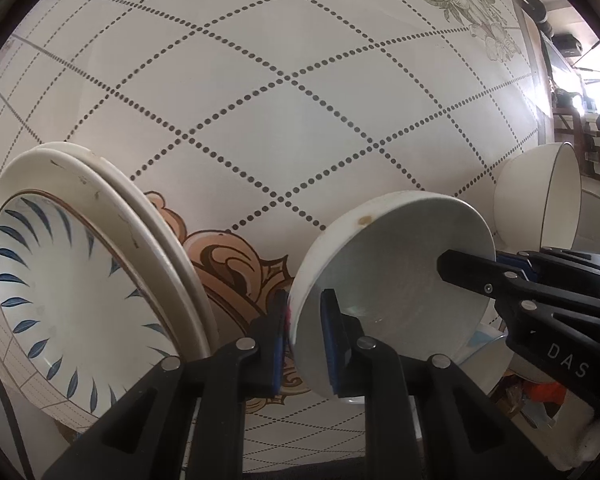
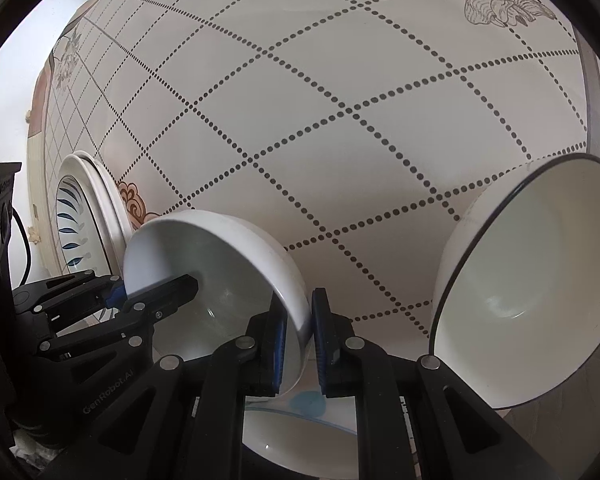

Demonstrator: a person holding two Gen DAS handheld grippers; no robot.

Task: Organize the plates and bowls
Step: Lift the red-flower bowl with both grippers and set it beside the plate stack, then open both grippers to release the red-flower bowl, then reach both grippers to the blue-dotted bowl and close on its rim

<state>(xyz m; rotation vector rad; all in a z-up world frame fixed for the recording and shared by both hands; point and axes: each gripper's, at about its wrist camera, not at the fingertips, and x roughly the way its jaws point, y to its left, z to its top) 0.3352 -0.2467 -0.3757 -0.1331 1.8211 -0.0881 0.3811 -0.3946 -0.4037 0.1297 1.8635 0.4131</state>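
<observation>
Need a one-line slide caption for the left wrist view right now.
Both grippers clamp opposite rims of a plain white bowl beside stacked blue-leaf plates.

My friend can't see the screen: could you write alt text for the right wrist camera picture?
Two black handheld tools grip one plain white bowl by opposite sides of its rim: the right tool in front, the left tool reaching in from the left. A dark-rimmed bowl sits to the right, stacked plates to the left, on a dotted tabletop.

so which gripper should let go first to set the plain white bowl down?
Probably right. The right gripper grips the white bowl on the rim facing the black-rimmed bowl; the left gripper holds the opposite rim and could steady it alone.
</observation>
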